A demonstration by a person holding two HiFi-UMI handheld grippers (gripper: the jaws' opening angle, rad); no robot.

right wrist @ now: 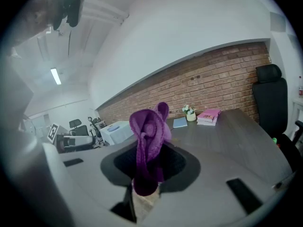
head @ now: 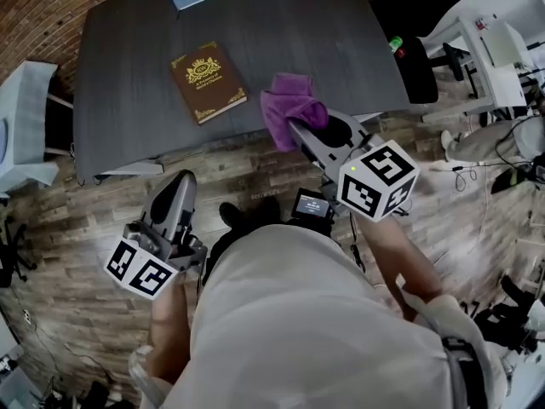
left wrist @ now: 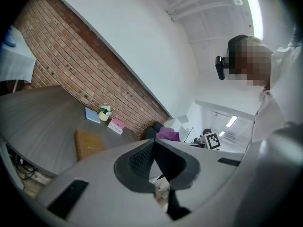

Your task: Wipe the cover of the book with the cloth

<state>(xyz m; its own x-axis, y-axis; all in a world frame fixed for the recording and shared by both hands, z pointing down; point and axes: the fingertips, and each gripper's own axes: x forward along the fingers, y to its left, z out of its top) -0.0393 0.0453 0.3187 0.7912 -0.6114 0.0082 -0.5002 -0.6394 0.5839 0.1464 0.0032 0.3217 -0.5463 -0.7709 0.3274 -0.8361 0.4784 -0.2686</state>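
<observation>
Your left gripper [head: 177, 186] is down low in front of you, short of the near edge of the dark table [head: 341, 49]. Its jaws are pressed together and there is nothing between them.

A bit further right, the brown book [head: 208, 81] lies flat on the table with its gold-printed cover facing up. It is near the front edge. Nothing is touching it.

Right of the book is the purple cloth [head: 289, 105]. It is bunched up and sticks up out of your right gripper [head: 298, 129], whose jaws are pinching its lower end. The cloth is up off the table, just beside the book but not on it.

So I think you are at the step of bringing the cloth to the book. The wiping has not begun yet.

Next, move your right gripper to the left until the cloth is over the cover. Then bring it down so the soft bunch lies on the cover, and rub it from side to side. Push gently, because the book may slide on the smooth table. Your left gripper could press on one corner of the book to keep it in place
</observation>
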